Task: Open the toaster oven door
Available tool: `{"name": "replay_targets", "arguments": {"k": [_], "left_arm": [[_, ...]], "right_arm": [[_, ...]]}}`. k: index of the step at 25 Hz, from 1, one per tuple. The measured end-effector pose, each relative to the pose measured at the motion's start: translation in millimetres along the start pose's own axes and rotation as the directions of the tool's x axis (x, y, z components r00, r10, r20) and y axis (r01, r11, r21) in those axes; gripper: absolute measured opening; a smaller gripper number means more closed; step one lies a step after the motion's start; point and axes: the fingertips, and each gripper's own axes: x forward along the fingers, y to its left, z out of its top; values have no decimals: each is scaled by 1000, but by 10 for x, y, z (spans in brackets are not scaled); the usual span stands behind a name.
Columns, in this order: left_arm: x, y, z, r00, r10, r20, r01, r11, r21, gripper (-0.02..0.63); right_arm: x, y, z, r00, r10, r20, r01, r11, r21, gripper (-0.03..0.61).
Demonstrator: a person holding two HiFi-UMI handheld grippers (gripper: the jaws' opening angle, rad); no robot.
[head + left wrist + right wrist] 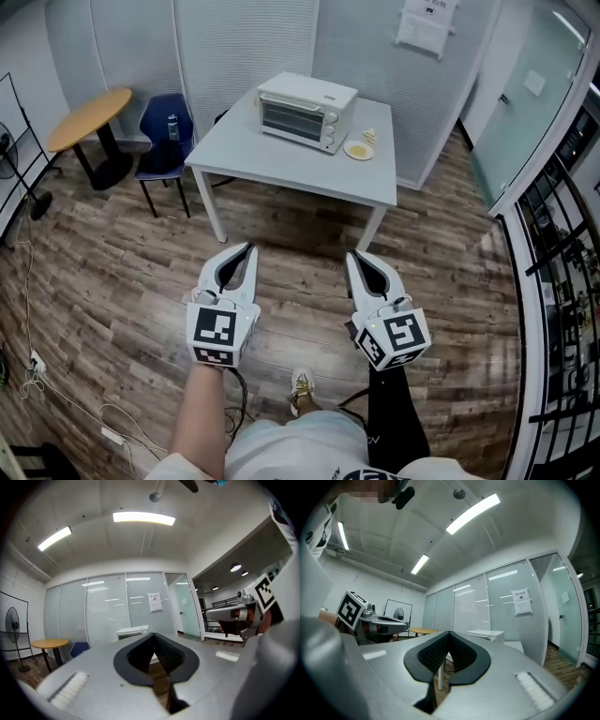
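The white toaster oven (307, 111) stands on a pale grey table (281, 167) well ahead of me, its glass door closed. It also shows small and distant as the toaster oven (132, 631) in the left gripper view and the toaster oven (486, 634) in the right gripper view. My left gripper (250, 247) and right gripper (355, 254) are held side by side over the wood floor, far short of the table. Both are shut with tips touching and nothing between them, as seen at the left gripper (154, 633) and right gripper (449, 632).
A small plate of food (359, 148) sits right of the oven. A blue chair (167, 136) and a round wooden table (89, 117) stand to the left, with a fan (11, 155) beyond. Cables (56, 394) trail on the floor; a black railing (562, 281) runs along the right.
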Motion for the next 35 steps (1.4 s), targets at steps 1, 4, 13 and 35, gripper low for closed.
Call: {"name": "replay_targets", "arguments": {"k": [1, 4, 13, 35], "left_arm": [[135, 38, -5, 1000, 4, -3, -4, 1000, 0, 58], [556, 158, -29, 1000, 16, -11, -16, 1000, 1, 58], [1544, 457, -82, 998, 60, -28, -60, 998, 0, 58], [3406, 1389, -203, 1000, -9, 12, 9, 1000, 11, 58]], "right_arm": [[126, -98, -13, 1000, 5, -1, -5, 1000, 1, 2], [519, -422, -49, 1000, 15, 1, -15, 1000, 3, 2], [1403, -1115, -105, 999, 45, 14, -45, 999, 4, 2], [3190, -1914, -392, 1000, -12, 18, 13, 1000, -22, 2]]}}
